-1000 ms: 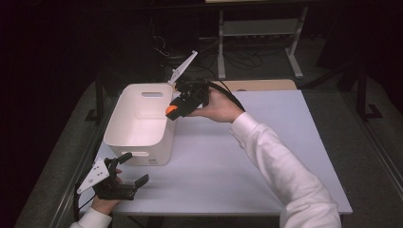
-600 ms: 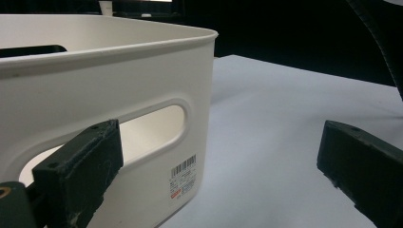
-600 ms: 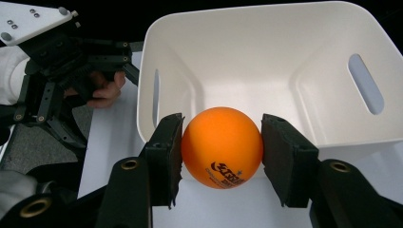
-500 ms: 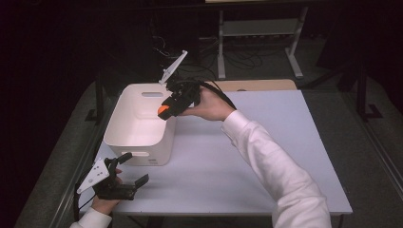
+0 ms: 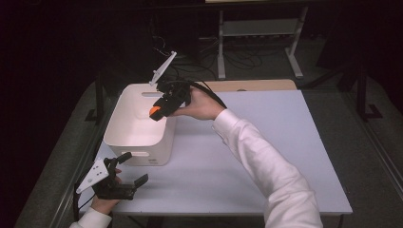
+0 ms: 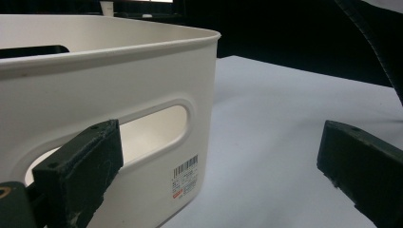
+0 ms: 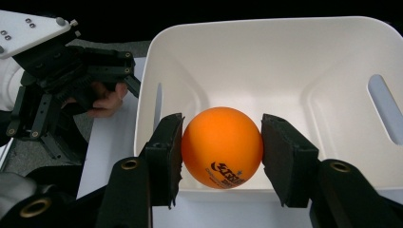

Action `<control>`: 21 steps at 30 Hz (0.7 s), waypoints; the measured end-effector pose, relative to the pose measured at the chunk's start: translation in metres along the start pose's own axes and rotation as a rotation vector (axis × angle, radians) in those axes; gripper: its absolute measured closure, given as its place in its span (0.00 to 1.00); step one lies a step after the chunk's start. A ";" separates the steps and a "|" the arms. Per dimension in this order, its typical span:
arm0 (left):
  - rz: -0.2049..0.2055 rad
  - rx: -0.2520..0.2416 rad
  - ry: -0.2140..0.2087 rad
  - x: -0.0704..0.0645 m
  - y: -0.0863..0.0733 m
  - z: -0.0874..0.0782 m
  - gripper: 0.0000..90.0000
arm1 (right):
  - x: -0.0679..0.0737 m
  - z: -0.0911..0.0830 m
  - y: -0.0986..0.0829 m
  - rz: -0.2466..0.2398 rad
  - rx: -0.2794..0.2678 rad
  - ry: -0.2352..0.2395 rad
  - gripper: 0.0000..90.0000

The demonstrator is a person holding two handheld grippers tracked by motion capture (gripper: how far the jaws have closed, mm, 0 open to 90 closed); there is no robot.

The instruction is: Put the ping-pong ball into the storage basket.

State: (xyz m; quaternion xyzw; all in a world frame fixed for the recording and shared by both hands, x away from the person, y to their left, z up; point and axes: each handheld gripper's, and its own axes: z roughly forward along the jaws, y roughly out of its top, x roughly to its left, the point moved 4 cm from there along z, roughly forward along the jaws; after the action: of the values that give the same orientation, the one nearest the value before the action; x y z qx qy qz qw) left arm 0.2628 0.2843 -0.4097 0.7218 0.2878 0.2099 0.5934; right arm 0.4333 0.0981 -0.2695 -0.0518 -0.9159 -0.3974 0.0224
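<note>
An orange ping-pong ball [image 7: 222, 147] with dark print is held between the pads of my right gripper [image 7: 222, 151], which is shut on it. In the high view the ball [image 5: 155, 112] hangs just over the right rim of the white plastic bin [image 5: 129, 137], above its inside. The bin [image 7: 285, 61] looks bare inside. My left gripper [image 5: 127, 170] rests at the table's near left corner, jaws wide apart with nothing between them. Its own view looks at the bin's handle-slot wall [image 6: 142, 128] close by.
The white table [image 5: 266, 142] stretches bare to the right of the bin. A tan board [image 5: 252, 85] lies along its far edge. A metal stand [image 5: 256, 33] and cables sit on the dark floor behind. The bin wall carries a barcode sticker [image 6: 184, 178].
My right gripper has carried the orange ball leftward from beside the bin's far right corner to over its rim. The left gripper has stayed put.
</note>
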 end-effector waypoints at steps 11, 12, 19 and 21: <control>0.008 -0.001 -0.004 -0.002 0.000 0.000 0.01 | -0.005 0.010 0.004 0.013 0.006 0.020 0.55; 0.009 -0.001 -0.005 -0.002 0.000 0.000 0.01 | -0.006 0.011 0.005 0.012 0.006 0.020 0.55; 0.012 -0.001 -0.006 -0.002 0.000 0.000 0.01 | -0.008 0.016 0.005 0.024 0.004 0.029 0.55; 0.013 -0.001 -0.006 -0.002 0.000 0.000 0.01 | -0.009 0.017 0.005 0.027 0.005 0.027 0.55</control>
State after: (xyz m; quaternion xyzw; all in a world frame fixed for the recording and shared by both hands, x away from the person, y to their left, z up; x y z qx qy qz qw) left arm 0.2616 0.2833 -0.4097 0.7241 0.2812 0.2114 0.5932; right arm 0.4425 0.1134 -0.2780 -0.0589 -0.9158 -0.3953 0.0401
